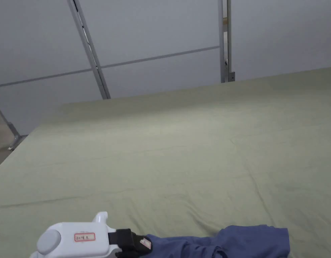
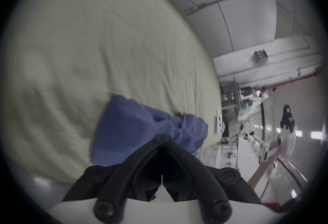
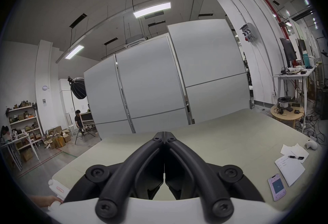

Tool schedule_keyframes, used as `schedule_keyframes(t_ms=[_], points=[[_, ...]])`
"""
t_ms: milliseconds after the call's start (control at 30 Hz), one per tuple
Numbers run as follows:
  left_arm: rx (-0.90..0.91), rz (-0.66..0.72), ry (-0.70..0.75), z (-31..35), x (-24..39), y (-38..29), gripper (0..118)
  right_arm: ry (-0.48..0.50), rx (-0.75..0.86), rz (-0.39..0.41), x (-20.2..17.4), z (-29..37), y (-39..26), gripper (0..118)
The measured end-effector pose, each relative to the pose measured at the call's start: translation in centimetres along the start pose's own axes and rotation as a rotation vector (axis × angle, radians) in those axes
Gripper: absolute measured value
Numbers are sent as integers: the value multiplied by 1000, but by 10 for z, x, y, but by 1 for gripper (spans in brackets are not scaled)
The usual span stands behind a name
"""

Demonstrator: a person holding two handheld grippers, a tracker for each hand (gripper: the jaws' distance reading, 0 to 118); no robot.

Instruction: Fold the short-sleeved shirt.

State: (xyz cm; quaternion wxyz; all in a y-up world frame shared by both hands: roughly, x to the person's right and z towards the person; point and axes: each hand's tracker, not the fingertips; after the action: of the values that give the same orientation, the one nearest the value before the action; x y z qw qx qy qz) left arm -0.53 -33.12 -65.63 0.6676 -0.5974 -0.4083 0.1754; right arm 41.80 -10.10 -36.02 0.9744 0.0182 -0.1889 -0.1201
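Left gripper (image 2: 162, 141) has its jaws closed at the blue shirt (image 2: 134, 130), but I cannot tell if they pinch the cloth.

The shirt lies bunched on the near edge of the counter (image 1: 181, 151) with green cover. The right gripper (image 3: 164, 136) is held in the air over the counter, jaws closed on nothing. A phone (image 3: 276, 187) and papers (image 3: 289, 167) lie beside it.

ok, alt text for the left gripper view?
The left gripper, jaws closed, pinches a bunched blue shirt over a pale green sheet. At far right the right gripper is held up in a hand.
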Motion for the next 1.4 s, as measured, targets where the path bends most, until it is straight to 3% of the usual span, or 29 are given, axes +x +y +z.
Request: schedule_keyframes(t_ms=[100, 133, 367, 400, 500, 533, 700, 800, 1033, 1067, 1100, 1133, 1200, 1233, 1300, 1400], points=[[-83, 13, -116, -39, 26, -15, 0, -19, -5, 5, 6, 2, 1, 2], [-108, -7, -77, -42, -22, 7, 0, -33, -7, 11, 8, 2, 1, 2], [-278, -46, -192, -126, -36, 32, 0, -82, -33, 50, 20, 11, 0, 2], [-286, -59, -198, -126, 21, -13, 0, -87, -39, 54, 22, 11, -1, 2], [-320, -82, -158, -143, 52, -40, 0, -101, -47, 43, 28, 11, -4, 2], [-314, -79, -158, -134, 29, -9, 0, -102, -48, 33, 29, 11, -5, 2], [-225, -60, -215, -76, 6, 5, 0, -91, -55, 40, 27, 11, -8, 2], [-135, -96, -143, -39, -7, 18, 0, -66, -52, 24, 24, 7, -10, 2], [68, 95, -5, 27, -78, 32, 0, 1, -55, -7, 11, -2, -18, 2], [71, 126, -46, 21, -93, 33, 15, 6, -58, 2, 9, -2, -19, 2], [61, 171, -78, 21, -101, 33, 86, 10, -61, 11, 7, -4, -21, 2], [62, 219, -110, 19, -109, 32, 118, 11, -63, 22, 6, -5, -22, 2], [88, 240, -206, 15, -101, 7, 118, 10, -64, 30, 5, -7, -22, 2], [39, 169, -160, 12, -104, 7, 118, 11, -66, 27, 3, -7, -22, 2], [-9, 187, -60, 4, -106, 2, 118, 16, -67, 6, 3, -9, -22, 2], [-34, 142, -125, -8, -84, -2, 114, 18, -72, -17, 5, -13, -23, 2]])
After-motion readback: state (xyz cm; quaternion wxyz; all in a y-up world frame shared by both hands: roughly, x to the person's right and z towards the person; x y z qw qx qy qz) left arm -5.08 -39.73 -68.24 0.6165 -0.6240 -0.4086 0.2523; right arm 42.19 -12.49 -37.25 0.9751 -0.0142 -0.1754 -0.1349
